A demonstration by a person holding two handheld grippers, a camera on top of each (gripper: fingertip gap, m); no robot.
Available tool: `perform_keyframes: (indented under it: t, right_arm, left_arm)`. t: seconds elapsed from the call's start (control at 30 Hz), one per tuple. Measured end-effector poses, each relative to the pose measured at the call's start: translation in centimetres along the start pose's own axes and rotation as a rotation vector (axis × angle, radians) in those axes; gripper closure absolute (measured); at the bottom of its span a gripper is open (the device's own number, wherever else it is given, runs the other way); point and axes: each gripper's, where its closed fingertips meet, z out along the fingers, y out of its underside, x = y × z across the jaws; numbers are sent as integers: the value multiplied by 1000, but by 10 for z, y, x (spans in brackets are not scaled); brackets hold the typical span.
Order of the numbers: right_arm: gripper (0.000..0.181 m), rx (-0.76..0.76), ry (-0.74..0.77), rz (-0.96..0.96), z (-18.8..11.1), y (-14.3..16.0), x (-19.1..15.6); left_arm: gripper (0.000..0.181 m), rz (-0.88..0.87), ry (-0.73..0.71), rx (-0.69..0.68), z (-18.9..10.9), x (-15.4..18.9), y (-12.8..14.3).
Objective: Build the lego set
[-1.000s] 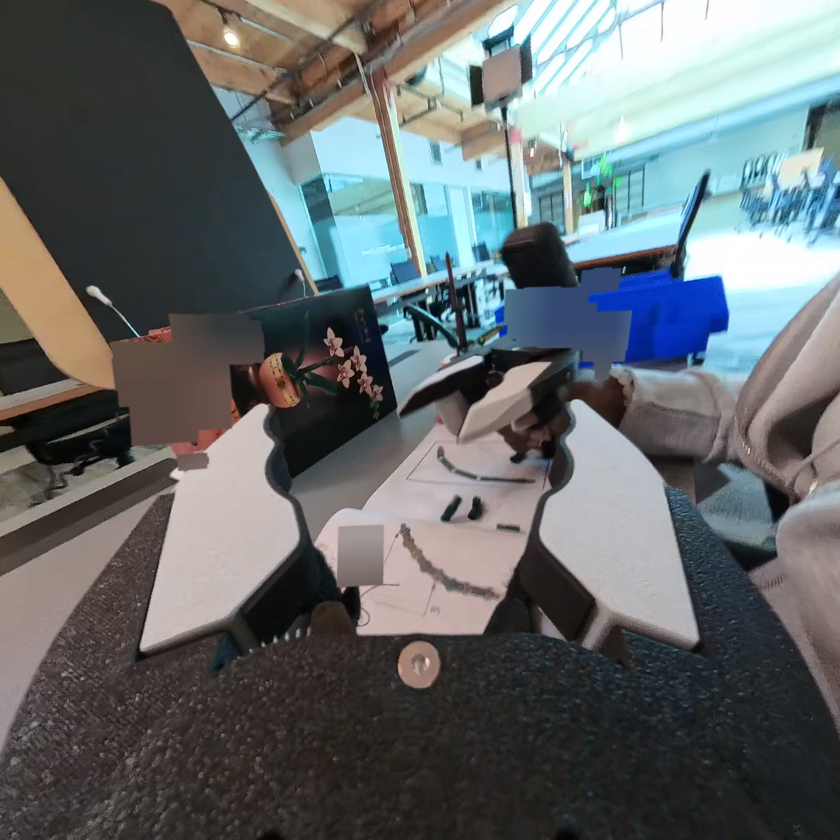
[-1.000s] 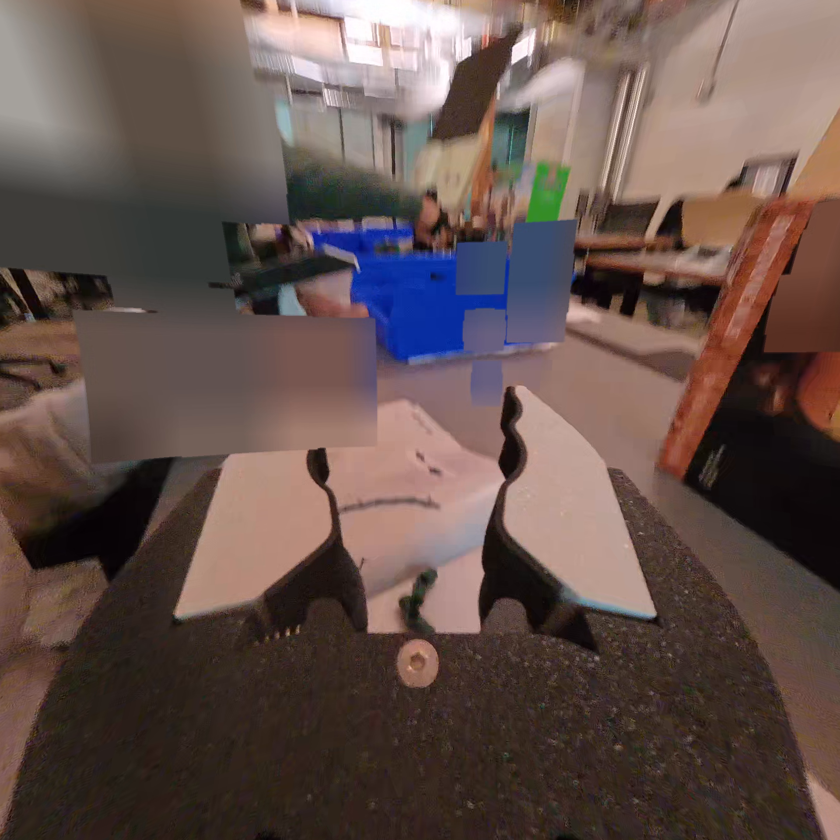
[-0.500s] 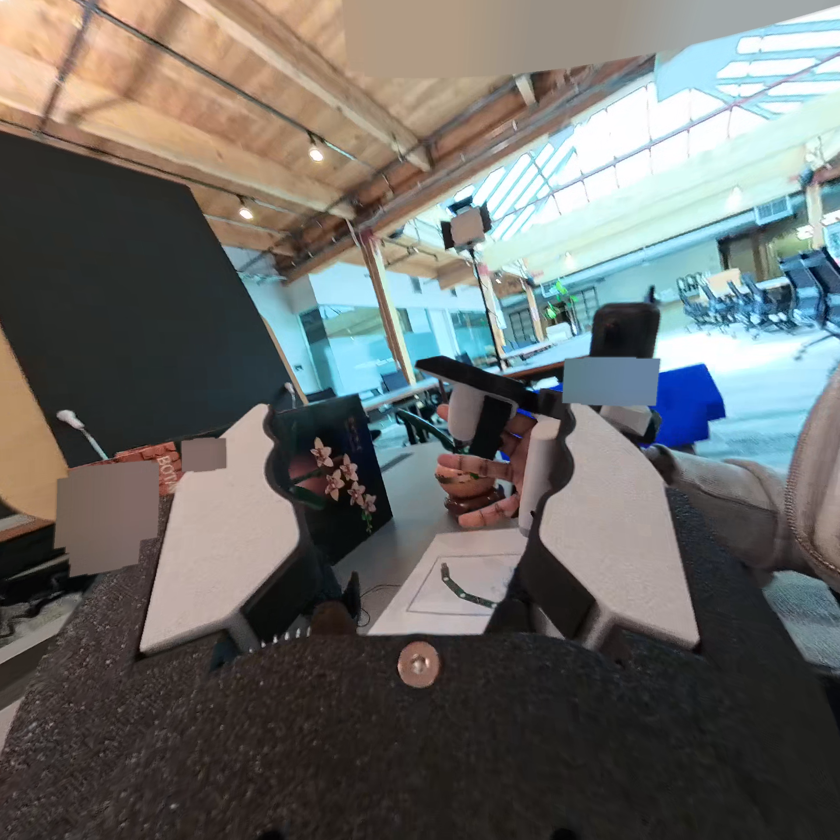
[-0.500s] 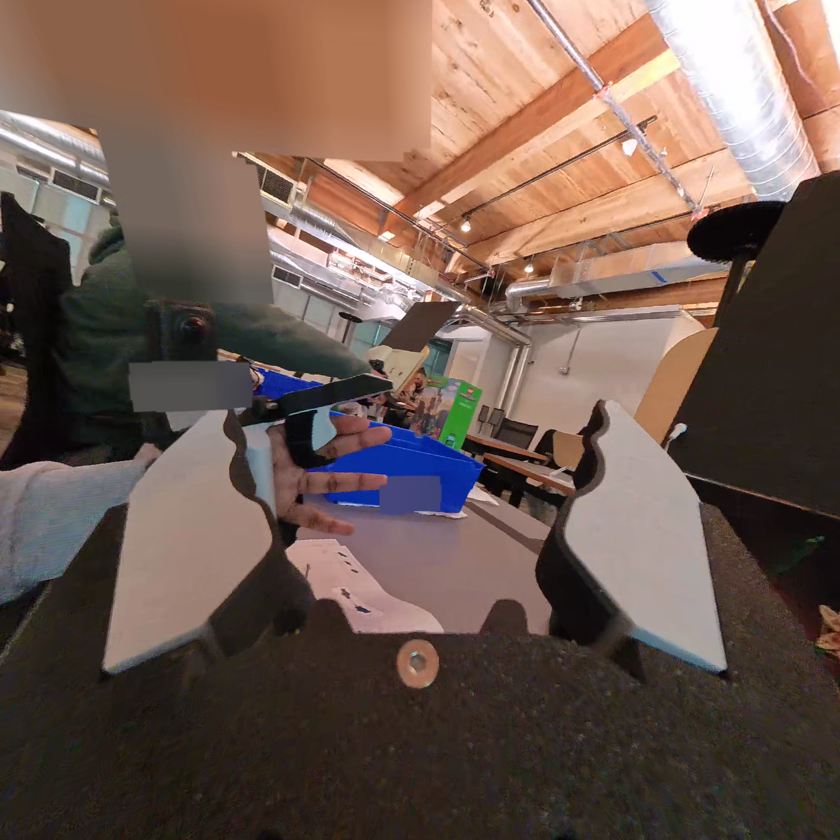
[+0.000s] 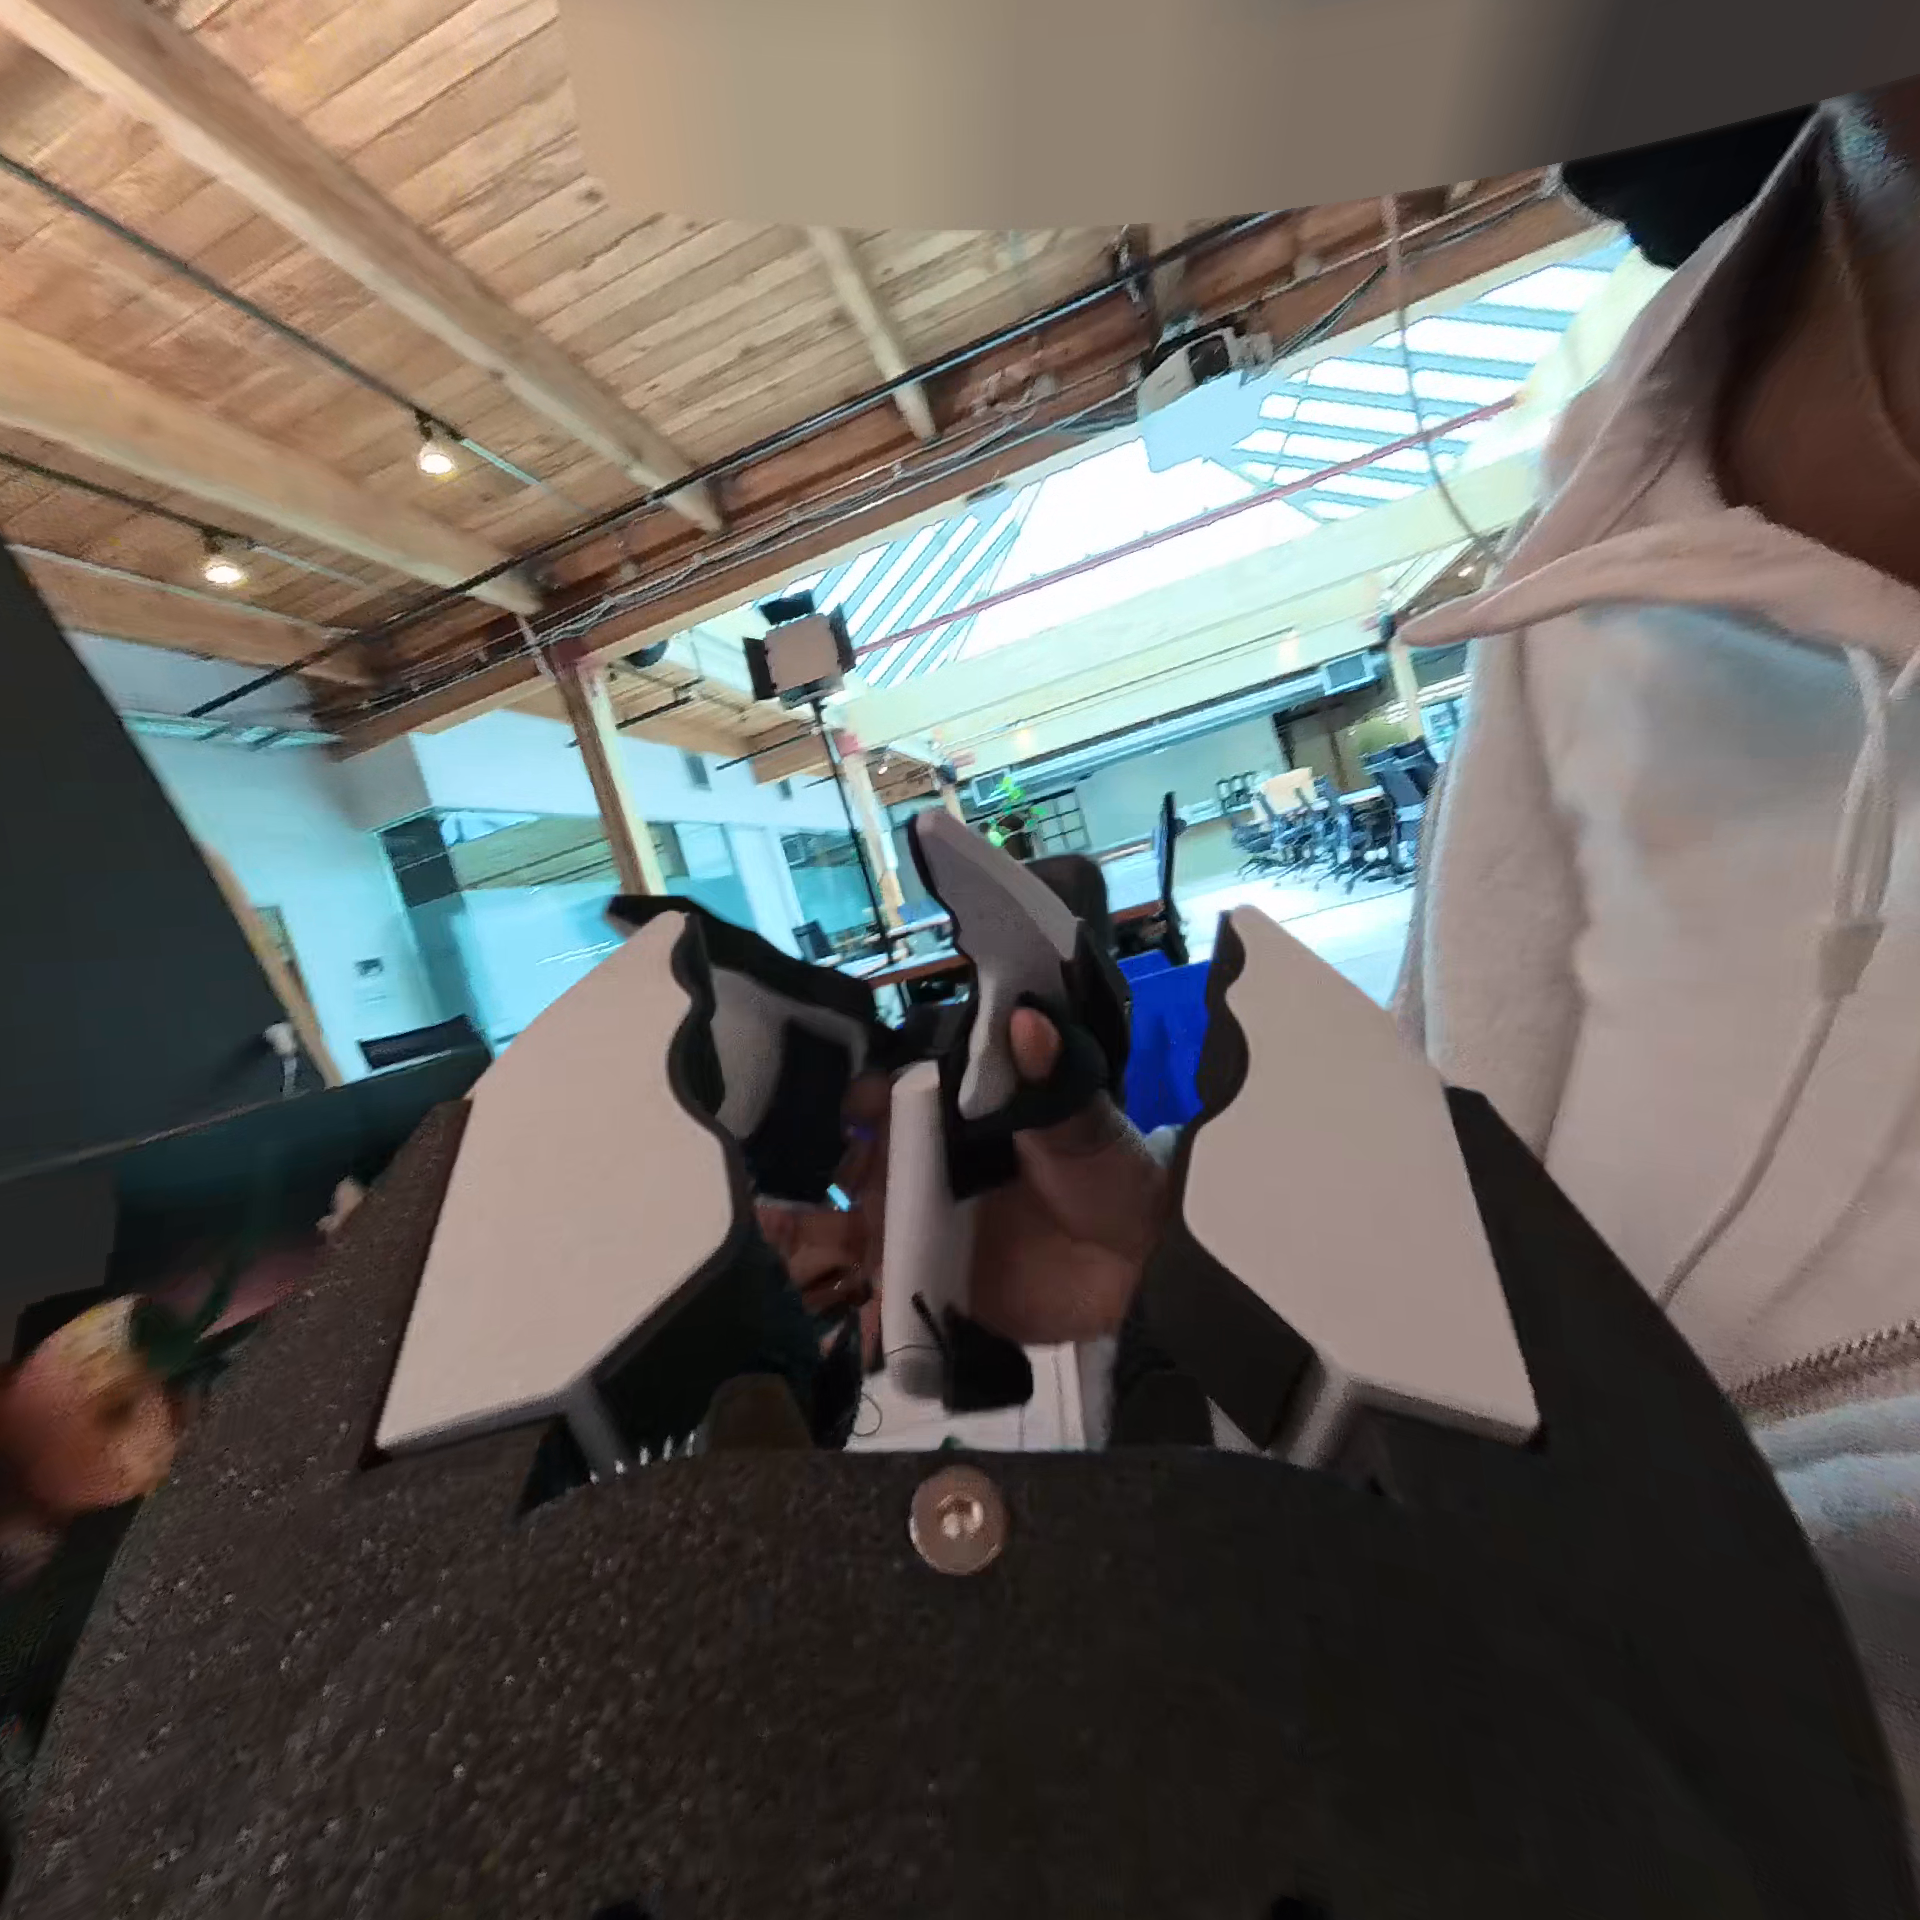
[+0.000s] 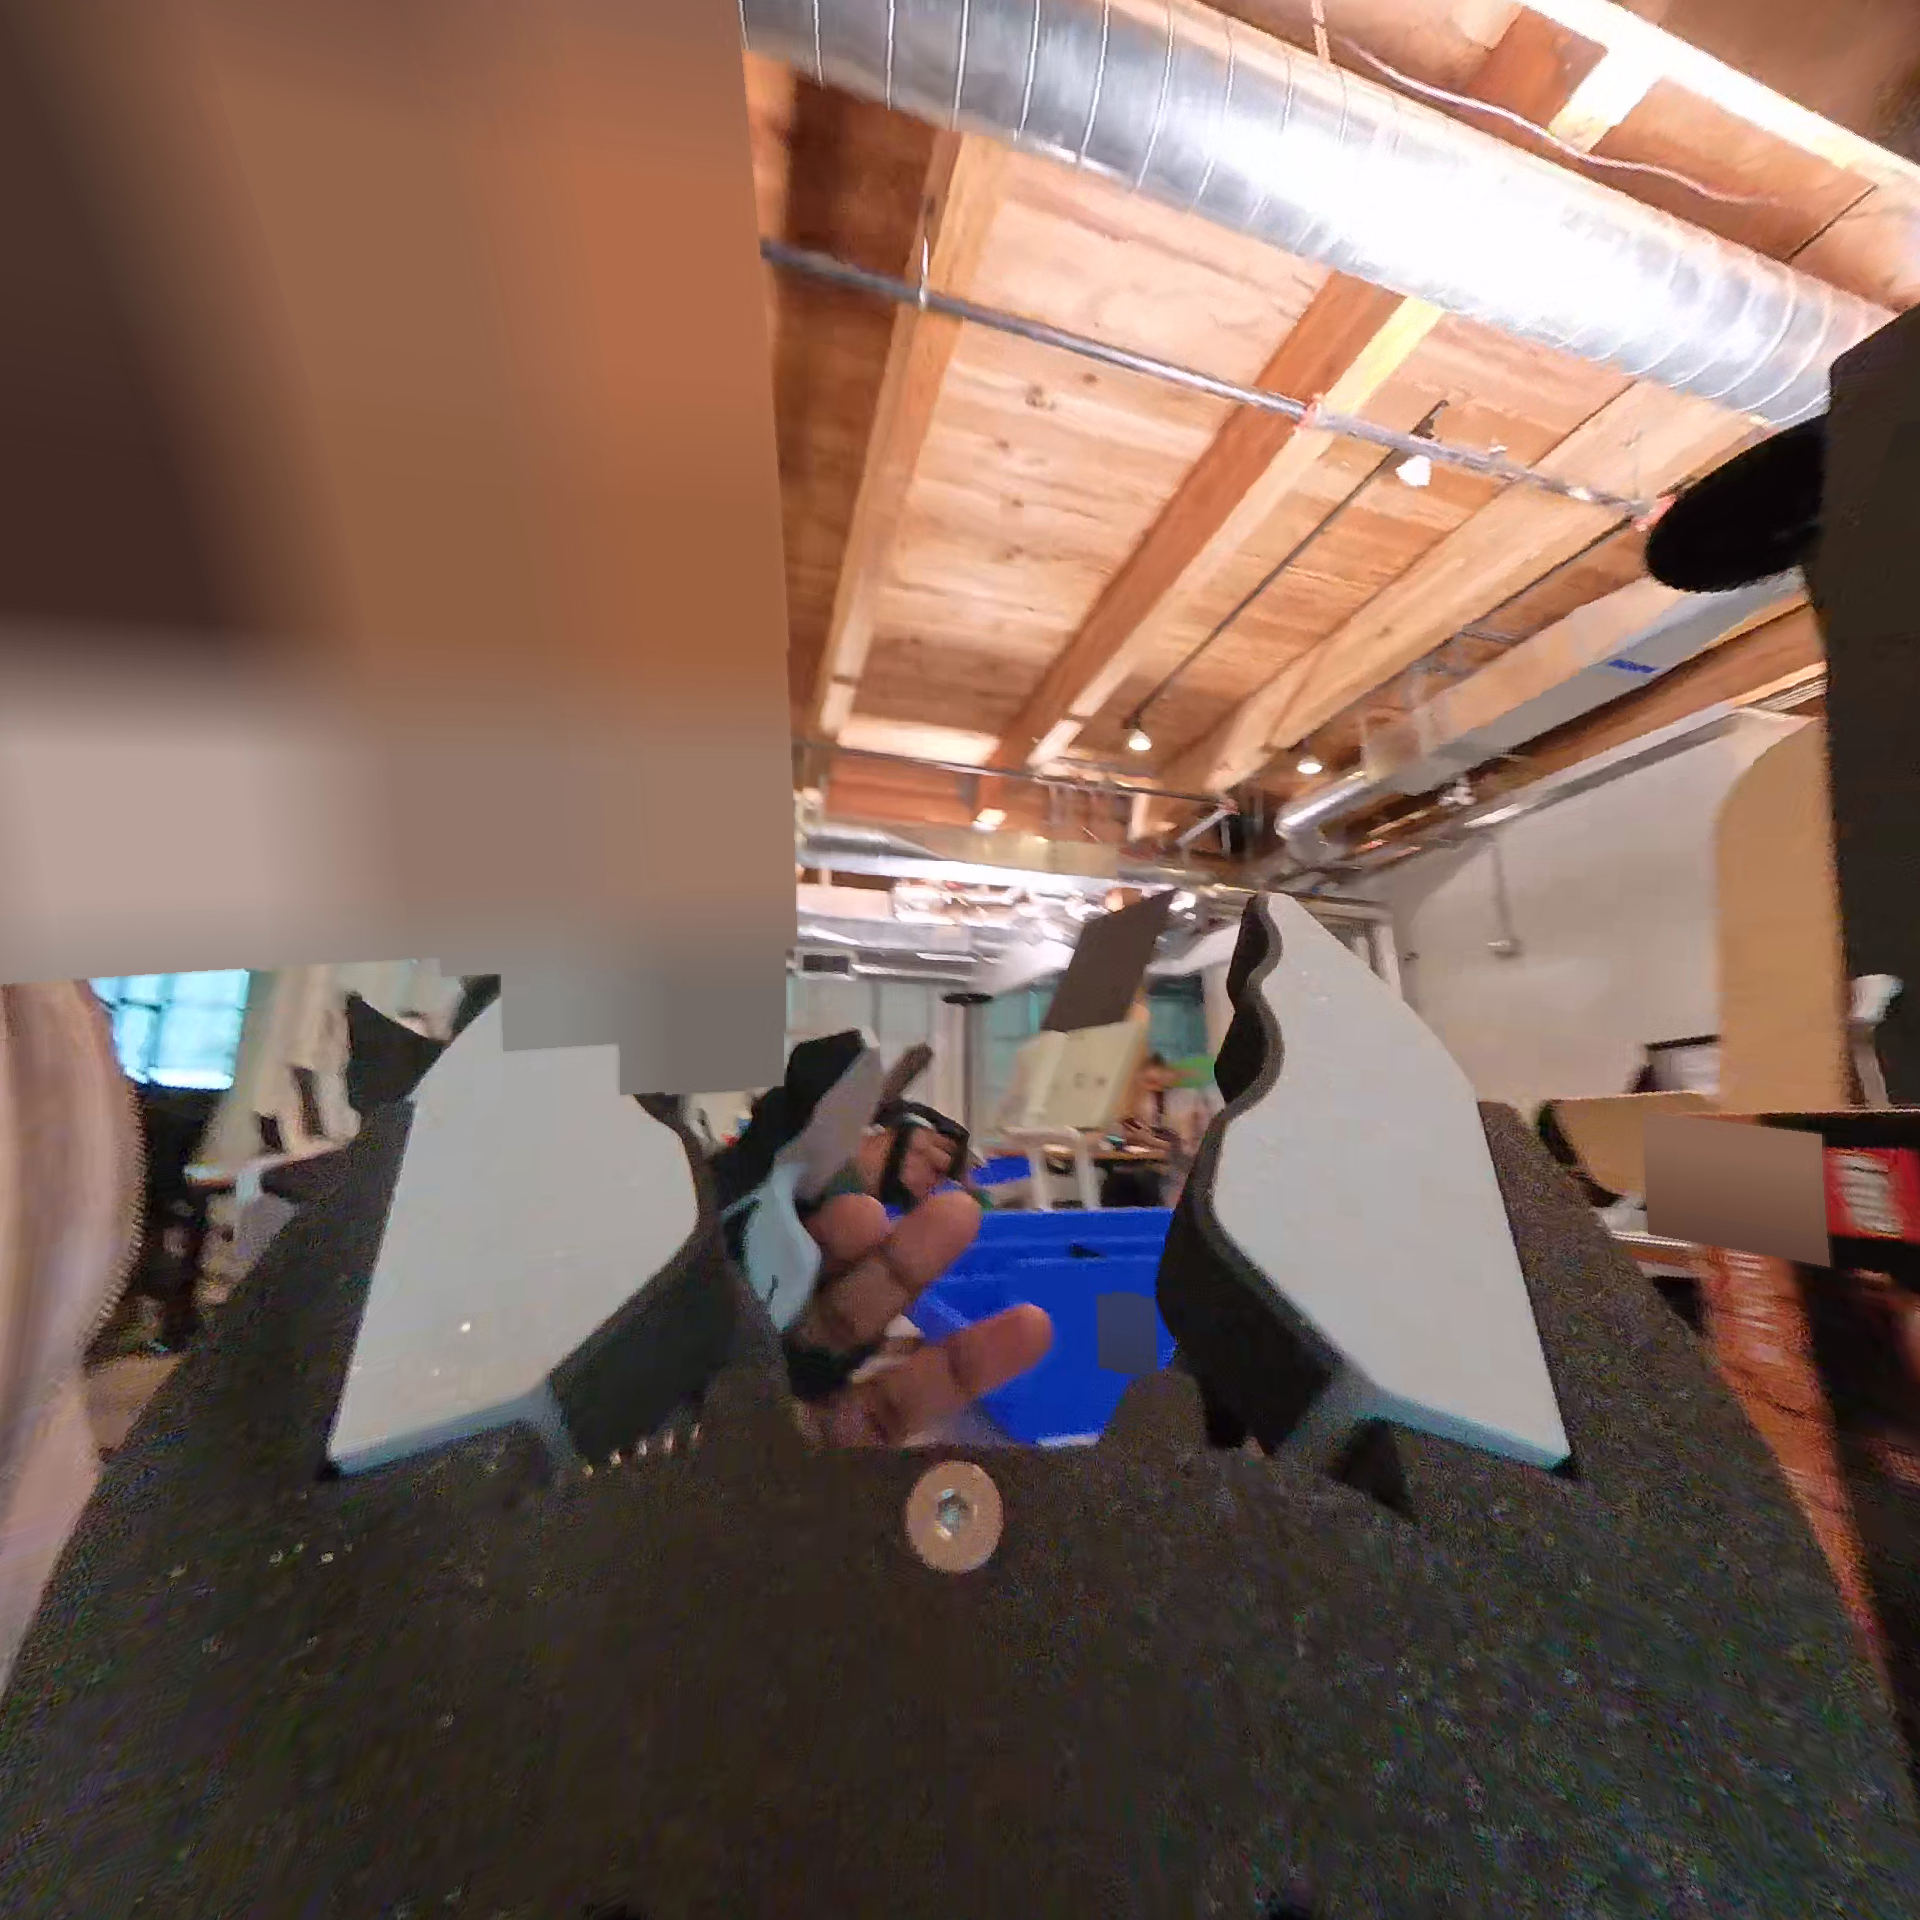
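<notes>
No loose lego pieces show in either view. My left gripper (image 5: 956, 935) is open and empty, raised and tilted up toward the ceiling. My right gripper (image 6: 862, 987) is also open and empty and tilted up. The two face each other at close range. The right gripper (image 5: 821, 914), held by a hand (image 5: 1070, 1226), sits between my left fingers. The left gripper (image 6: 810, 1174) and its hand (image 6: 914, 1309) sit between my right fingers. A sliver of the white sheet (image 5: 1049, 1397) shows low between the left fingers. The lego box (image 5: 94, 1382) is blurred at lower left.
A person in a white hoodie (image 5: 1662, 935) fills the right side. A blue bin (image 6: 1049, 1278) stands behind the hands and shows in the left wrist view (image 5: 1158, 1029). The box's orange edge (image 6: 1860, 1195) is at right. A dark panel (image 5: 94, 883) stands left.
Both grippers have lifted off the table and tilted upward. The sheet and the green pieces have dropped out of view. The grippers now face each other closely, both still open.
</notes>
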Motion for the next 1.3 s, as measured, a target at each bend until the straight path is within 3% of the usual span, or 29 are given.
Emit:
perform_keyframes:
  t: [0.17,0.33,0.47,0.57,0.73,0.87,0.93,1.0,1.07,1.17,1.3]
  right_arm:
    - [81,71,-129,253,10,0,-28]
    - [77,94,-123,240,11,-2,-34]
    - [79,83,-143,304,12,2,-36]
    - [79,71,-146,274,11,5,-39]
    - [84,114,-134,248,9,-1,-36]
    - [113,114,-16,230,3,-1,-18]
    - [143,118,12,230,-2,-2,-14]
    - [138,150,5,198,-3,-5,-13]
    - [120,156,32,197,-2,-7,-8]
    - [129,103,55,144,-5,-6,-5]
    - [119,70,56,163,-2,3,-10]
  left_arm:
    - [89,-14,41,-20,19,17,14]
    - [86,89,41,-95,33,26,28]
    - [95,-3,99,-38,41,40,22]
    - [86,79,91,-127,45,43,40]
    - [85,47,81,-102,48,41,34]
    - [82,28,54,-116,56,43,42]
    - [81,-14,48,-108,58,43,44]
    - [83,-19,18,-83,56,39,41]
    - [88,18,-56,-16,50,27,28]
    - [87,33,-176,113,36,4,2]
    - [85,15,-112,63,44,11,16]
